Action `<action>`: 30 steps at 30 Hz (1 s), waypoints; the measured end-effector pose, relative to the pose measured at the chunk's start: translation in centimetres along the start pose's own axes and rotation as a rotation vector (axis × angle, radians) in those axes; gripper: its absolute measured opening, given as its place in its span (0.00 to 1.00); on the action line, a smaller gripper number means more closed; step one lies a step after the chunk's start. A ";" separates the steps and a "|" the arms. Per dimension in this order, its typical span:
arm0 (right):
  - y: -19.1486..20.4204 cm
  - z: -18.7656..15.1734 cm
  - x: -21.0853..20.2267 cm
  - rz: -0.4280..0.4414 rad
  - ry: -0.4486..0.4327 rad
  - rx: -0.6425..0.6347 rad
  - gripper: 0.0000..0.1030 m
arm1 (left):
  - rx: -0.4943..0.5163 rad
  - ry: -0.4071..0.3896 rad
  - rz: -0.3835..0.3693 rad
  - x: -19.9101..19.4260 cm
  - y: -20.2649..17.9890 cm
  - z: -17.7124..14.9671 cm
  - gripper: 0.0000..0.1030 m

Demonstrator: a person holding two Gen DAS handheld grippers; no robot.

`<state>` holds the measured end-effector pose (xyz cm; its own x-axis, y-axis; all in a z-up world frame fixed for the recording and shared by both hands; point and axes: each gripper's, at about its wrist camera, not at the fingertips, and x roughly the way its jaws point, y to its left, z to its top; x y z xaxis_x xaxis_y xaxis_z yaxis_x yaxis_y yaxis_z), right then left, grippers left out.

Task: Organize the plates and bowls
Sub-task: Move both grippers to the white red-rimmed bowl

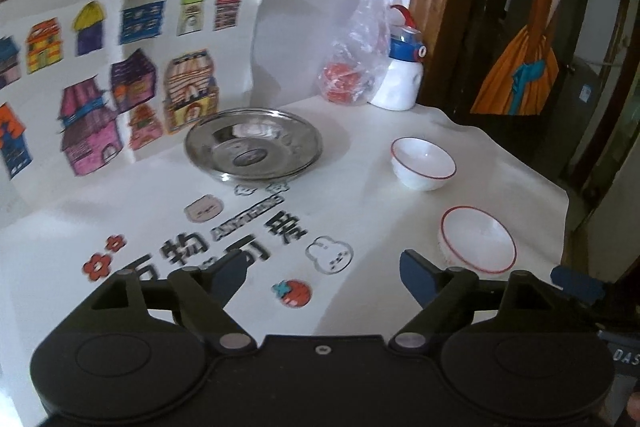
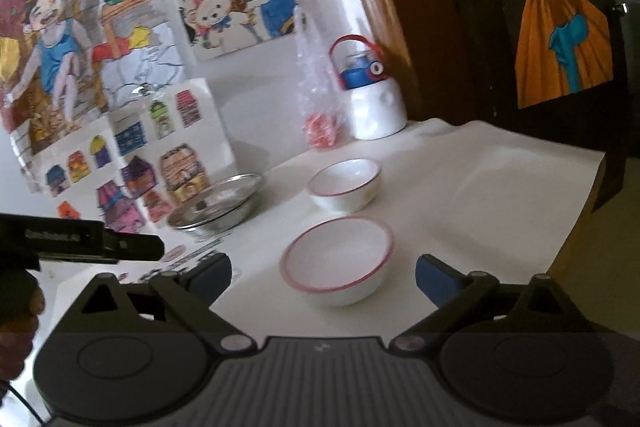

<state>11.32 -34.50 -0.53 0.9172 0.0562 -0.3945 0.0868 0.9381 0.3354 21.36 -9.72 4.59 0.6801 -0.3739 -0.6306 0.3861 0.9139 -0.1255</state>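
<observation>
Blue-padded left tool (image 1: 320, 275): jaws spread wide, nothing between them, held above the printed white tabletop (image 1: 360, 131). Right tool (image 2: 324, 273): jaws likewise spread wide and gripping nothing; the rim of the near bowl lies in the gap between the pads as seen from this camera, with no contact visible.

Near bowl (image 2: 338, 259): white with a red rim, upright on the tabletop, just ahead of the right tool; the left wrist view shows it at the right-hand edge of the tabletop.
Far bowl (image 2: 346, 183): same pattern, upright, behind the near bowl, apart from it.
Steel plate (image 1: 254, 145): shallow, shiny, to the left of both bowls, close to the propped sheet of coloured house drawings (image 1: 120, 67).
Plastic bag (image 1: 360, 67): clear, red contents, at the back by the wall.
White bottle (image 1: 402, 75): blue and red cap, beside the bag.
</observation>
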 end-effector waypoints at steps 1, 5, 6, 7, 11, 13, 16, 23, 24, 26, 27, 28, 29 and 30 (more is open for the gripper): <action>-0.5 0.2 0.3 -0.004 0.000 -0.002 0.98 | 0.008 0.005 0.001 0.4 -0.5 0.4 0.84; -2.5 0.9 1.3 -0.024 0.004 -0.024 1.00 | 0.044 0.024 0.002 2.0 -2.8 1.5 0.87; -2.9 1.0 1.5 -0.030 0.005 -0.028 1.00 | 0.057 0.026 0.002 2.4 -3.4 1.7 0.88; -3.2 1.1 1.8 -0.038 0.008 -0.033 1.00 | 0.073 0.028 0.003 2.8 -4.1 2.0 0.90; -4.1 1.3 2.8 -0.058 0.017 -0.061 1.00 | 0.126 0.054 0.010 4.8 -6.2 2.8 0.91; -4.3 1.3 3.1 -0.061 0.018 -0.078 1.00 | 0.140 0.074 0.009 5.8 -6.9 3.1 0.91; -4.7 1.2 3.4 -0.056 0.018 -0.092 1.00 | 0.160 0.098 0.013 7.2 -7.6 3.4 0.91; -5.2 1.4 4.2 -0.032 0.034 -0.104 1.00 | 0.160 0.107 0.030 8.3 -8.0 3.6 0.91; -5.2 1.5 4.3 -0.035 0.038 -0.106 1.00 | 0.165 0.110 0.031 8.4 -8.1 3.6 0.91; -5.3 1.4 4.3 -0.035 0.039 -0.104 1.00 | 0.172 0.117 0.034 8.6 -8.2 3.4 0.91; -5.3 1.4 4.3 -0.036 0.039 -0.103 1.00 | 0.170 0.119 0.033 8.7 -8.2 3.4 0.91; -5.4 1.4 4.3 -0.039 0.040 -0.101 1.00 | 0.165 0.123 0.032 8.8 -8.2 3.4 0.91; -5.3 1.3 4.3 -0.042 0.041 -0.100 1.00 | 0.163 0.126 0.028 8.9 -8.2 3.4 0.91; -5.3 1.3 4.3 -0.044 0.041 -0.099 1.00 | 0.165 0.129 0.025 9.0 -8.2 3.3 0.91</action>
<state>15.30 -39.71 -2.90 0.8965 0.0263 -0.4422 0.0860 0.9689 0.2319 26.39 -21.13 2.51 0.6094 -0.3179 -0.7263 0.4740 0.8804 0.0123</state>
